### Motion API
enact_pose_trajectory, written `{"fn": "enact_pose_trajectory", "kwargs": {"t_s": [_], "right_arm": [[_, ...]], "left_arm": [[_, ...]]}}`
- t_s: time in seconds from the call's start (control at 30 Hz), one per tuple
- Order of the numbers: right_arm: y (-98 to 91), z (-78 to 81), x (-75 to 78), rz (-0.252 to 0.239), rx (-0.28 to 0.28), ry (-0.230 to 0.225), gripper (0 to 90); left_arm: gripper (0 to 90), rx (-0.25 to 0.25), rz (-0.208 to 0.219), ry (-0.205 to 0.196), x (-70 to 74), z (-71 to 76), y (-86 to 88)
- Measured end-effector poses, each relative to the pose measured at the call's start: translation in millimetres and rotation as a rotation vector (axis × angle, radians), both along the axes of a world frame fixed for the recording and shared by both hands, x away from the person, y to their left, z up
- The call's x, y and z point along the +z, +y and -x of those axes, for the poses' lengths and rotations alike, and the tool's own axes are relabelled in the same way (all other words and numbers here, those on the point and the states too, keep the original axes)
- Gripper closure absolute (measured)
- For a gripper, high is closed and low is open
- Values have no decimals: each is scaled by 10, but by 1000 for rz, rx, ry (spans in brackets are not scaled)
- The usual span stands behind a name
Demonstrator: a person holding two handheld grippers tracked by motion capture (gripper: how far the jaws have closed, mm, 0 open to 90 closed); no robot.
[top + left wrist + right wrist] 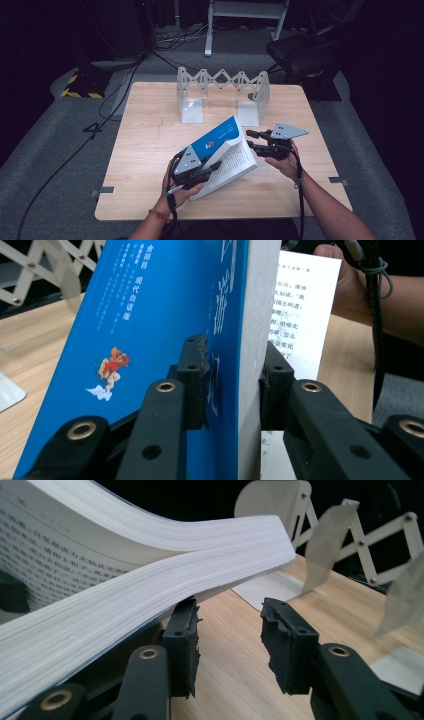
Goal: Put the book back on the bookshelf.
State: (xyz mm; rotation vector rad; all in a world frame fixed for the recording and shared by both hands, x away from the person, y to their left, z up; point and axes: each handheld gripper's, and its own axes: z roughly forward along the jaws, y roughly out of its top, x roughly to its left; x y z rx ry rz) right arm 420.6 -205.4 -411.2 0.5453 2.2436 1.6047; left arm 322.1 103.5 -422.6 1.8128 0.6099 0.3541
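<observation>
An open book with a blue cover and printed pages is held tilted above the wooden table. My left gripper is shut on its near left part. In the left gripper view the jaws clamp the blue cover and a thick block of pages between them. My right gripper sits at the book's right edge. Its jaws stand apart with only bare table between them. The curved stack of pages rests over its left finger.
A white accordion-style rack with two end plates stands at the table's far side, just behind the book. A dark chair and floor cables lie beyond the table. Bare wood shows on the table's left half.
</observation>
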Motion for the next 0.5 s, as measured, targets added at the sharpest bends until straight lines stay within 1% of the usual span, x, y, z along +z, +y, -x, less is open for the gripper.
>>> {"fn": "enact_pose_trajectory", "kwargs": {"t_s": [0.07,0.17,0.2,0.27,0.3,0.37,0.4,0.43,0.5], "right_arm": [[67,15,50,-22,19,-1,579],[145,42,112,-29,40,-8,579],[179,53,145,-32,58,-7,579],[220,68,180,-31,78,-16,579],[242,73,197,-34,87,-12,578],[296,60,219,-56,121,15,557],[320,54,223,-60,138,20,555],[351,56,223,-56,151,25,544],[414,68,215,-45,168,28,535]], "left_arm": [[692,13,5,-7,3,48,61],[686,18,-7,-11,17,116,150],[676,20,-8,-10,16,131,173],[664,33,-6,-11,6,183,220],[647,56,-10,-30,-12,244,231],[609,82,-20,-45,-48,315,225],[601,95,-29,-49,-60,342,227],[595,106,-35,-47,-66,362,240],[587,104,-32,-34,-73,366,285]]}}
